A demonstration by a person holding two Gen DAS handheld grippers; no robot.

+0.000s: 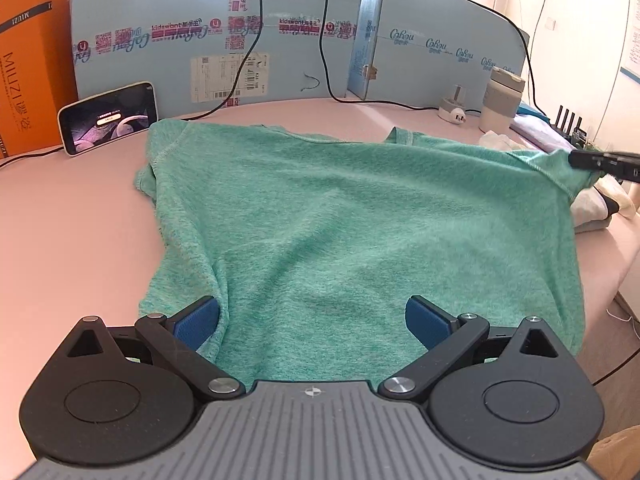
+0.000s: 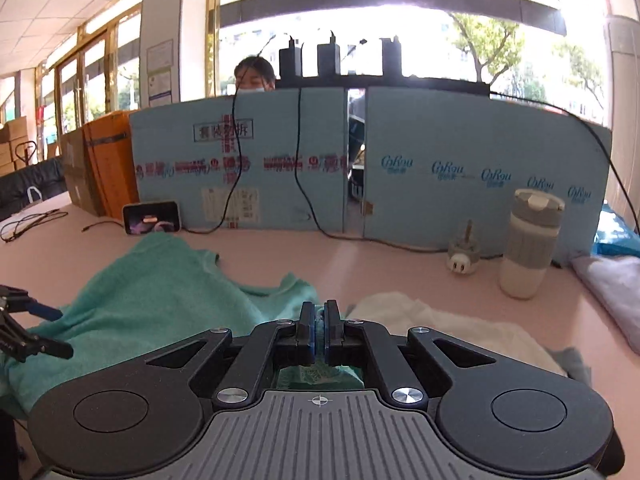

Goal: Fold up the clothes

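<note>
A green T-shirt (image 1: 320, 208) lies spread across the pink table (image 1: 68, 232). The right claw (image 2: 319, 334) is clenched on its cloth at one edge, while the left claw (image 1: 312, 320) hangs released over the near hem.

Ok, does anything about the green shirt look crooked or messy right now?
Yes. The green shirt lies rumpled: its left sleeve is bunched under, and the right gripper pinches the far corner, pulling it taut. The left gripper is open over the hem.

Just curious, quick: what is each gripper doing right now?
Left gripper: jaws open over the green shirt.
Right gripper: jaws shut on the green shirt.
</note>
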